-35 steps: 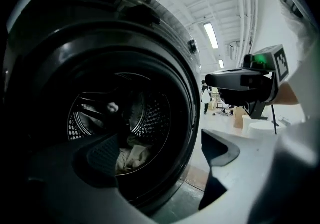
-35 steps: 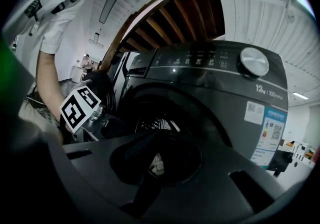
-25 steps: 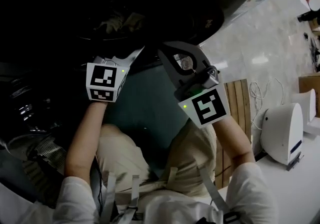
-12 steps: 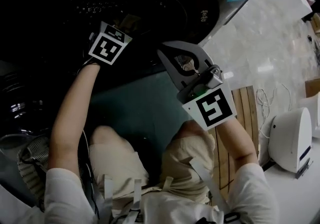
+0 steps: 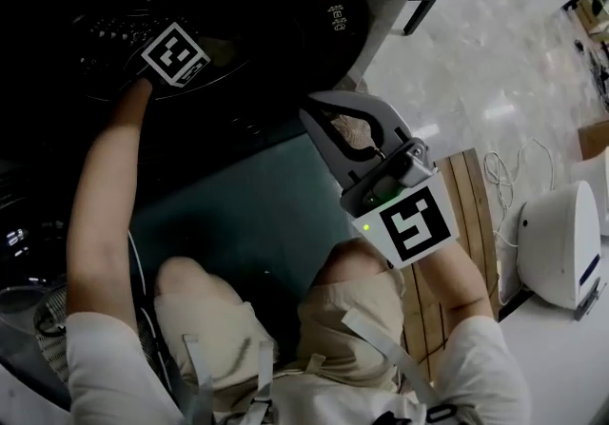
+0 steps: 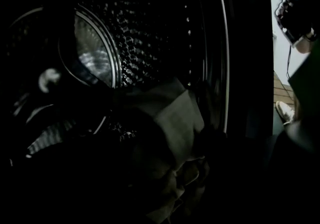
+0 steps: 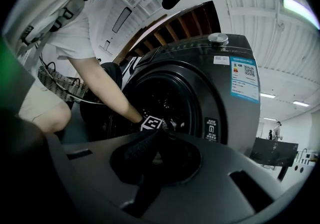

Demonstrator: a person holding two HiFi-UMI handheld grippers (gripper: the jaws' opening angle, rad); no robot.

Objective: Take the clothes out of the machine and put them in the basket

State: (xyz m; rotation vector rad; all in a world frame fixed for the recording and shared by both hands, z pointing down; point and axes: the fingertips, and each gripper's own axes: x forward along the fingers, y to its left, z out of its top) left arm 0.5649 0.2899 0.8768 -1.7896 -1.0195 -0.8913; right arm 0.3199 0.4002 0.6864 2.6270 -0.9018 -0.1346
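Left gripper reaching into the machine, right gripper outside.
Head view: my left gripper (image 5: 176, 54) is inside the machine (image 5: 324, 24). Left gripper view: pale clothes (image 6: 175, 118) lie just ahead of its jaws, which are too dark to read. Right gripper view: right gripper (image 7: 165, 168) jaws are together, with the machine beyond them.

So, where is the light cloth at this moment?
The light cloth lies low in the machine's drum, right of centre in the left gripper view, just inside the door rim.
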